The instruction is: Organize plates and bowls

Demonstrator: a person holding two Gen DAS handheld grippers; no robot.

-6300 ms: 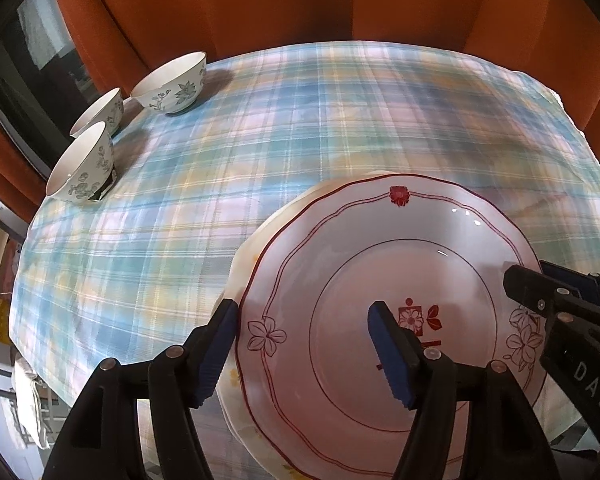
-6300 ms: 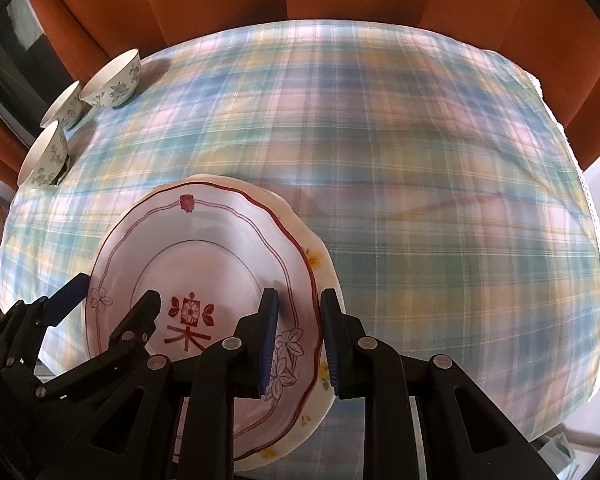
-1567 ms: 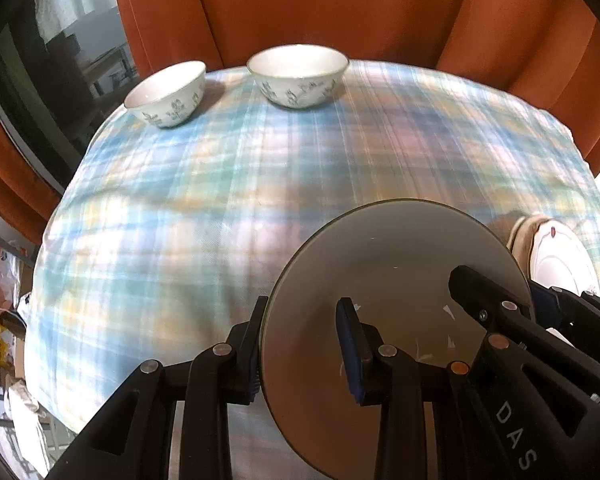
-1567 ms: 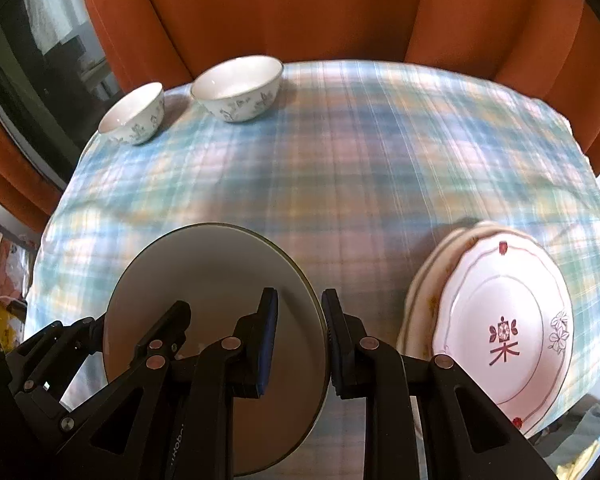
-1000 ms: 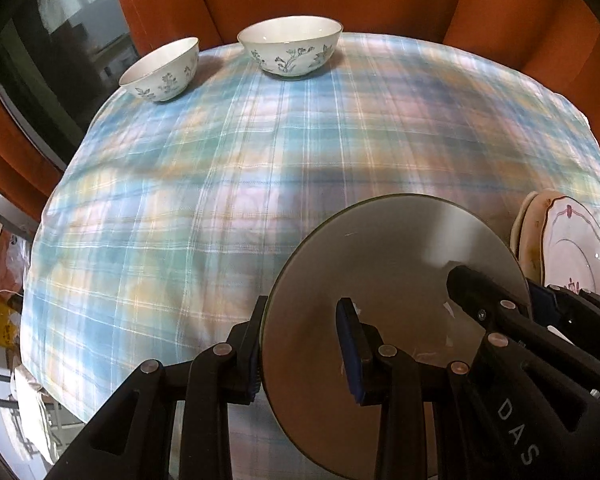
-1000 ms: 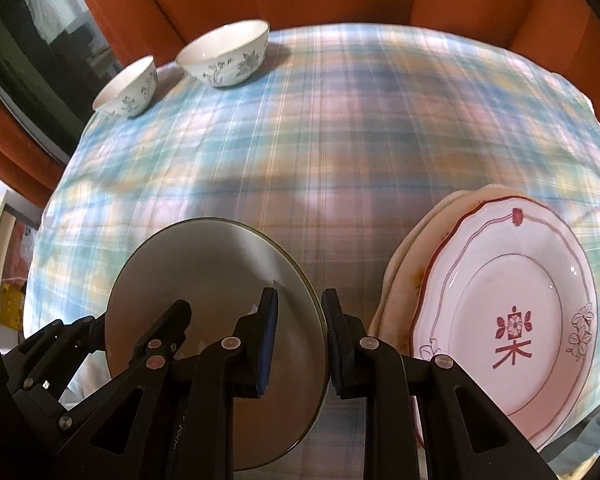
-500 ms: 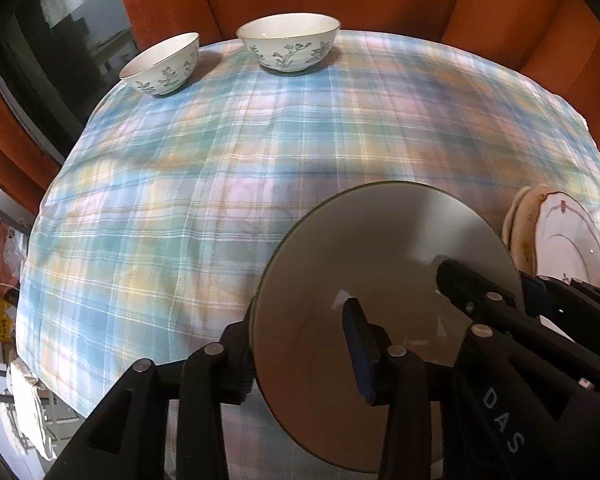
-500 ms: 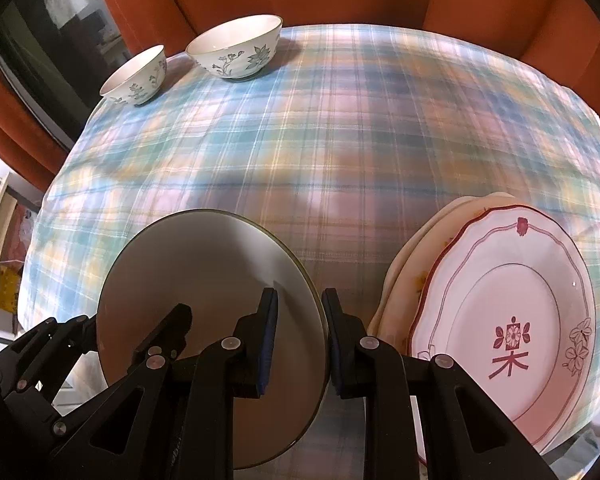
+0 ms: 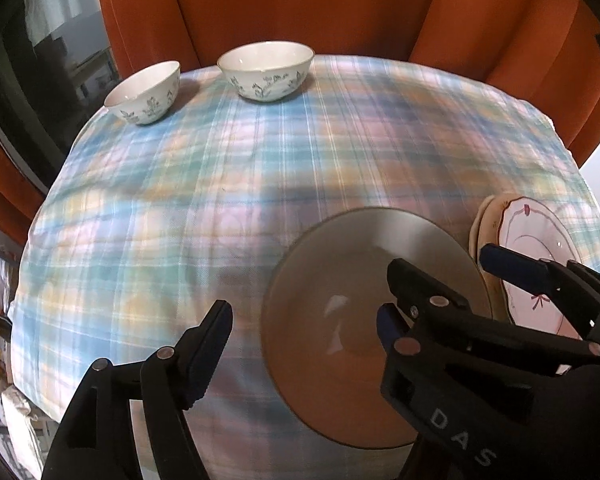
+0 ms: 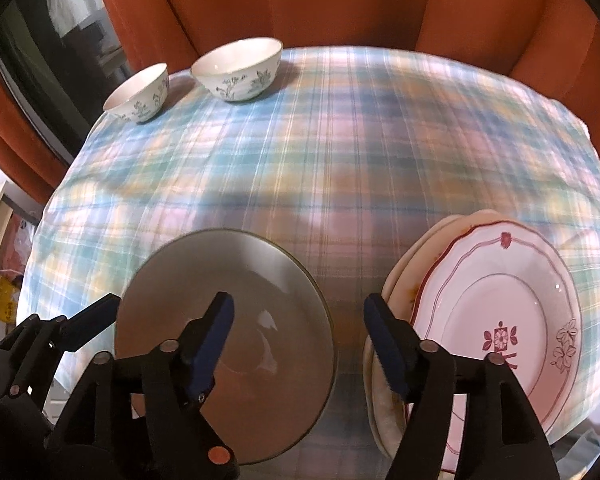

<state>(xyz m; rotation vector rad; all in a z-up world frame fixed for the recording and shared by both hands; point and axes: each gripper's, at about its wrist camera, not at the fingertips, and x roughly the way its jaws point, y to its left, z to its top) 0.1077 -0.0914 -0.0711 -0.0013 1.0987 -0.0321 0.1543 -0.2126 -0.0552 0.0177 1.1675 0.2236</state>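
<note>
Here, a round grey glass plate [image 10: 228, 320] is seen lying on the pastel plaid tablecloth [image 10: 340, 152], at about 7 o'clock in the right wrist view and at about 5 o'clock in the left wrist view [image 9: 364, 320]. The right gripper [image 10: 300, 320] is held with its jaws spread wide: its left blue-padded finger is seen over the plate's inner surface, its right one over the cloth just beside the stack at the right, and nothing is clamped between them. The left gripper [image 9: 304, 320] is likewise wide open, with one finger over the cloth to the left of the grey plate and the other over the plate's middle; nothing is gripped. Whether any pad touches the glass cannot be told.

A stack of scalloped cream plates topped by a white plate with red line work and a red flower motif [image 10: 496, 320] is found at 4 o'clock in the right wrist view, just beside the grey plate but apart from it. Two white bowls with dark floral print are placed at 11 o'clock, the smaller bowl [image 10: 138, 94] at the left and the larger bowl [image 10: 238, 70] near it. Orange curtains [image 10: 340, 0] are seen hanging behind the table.
</note>
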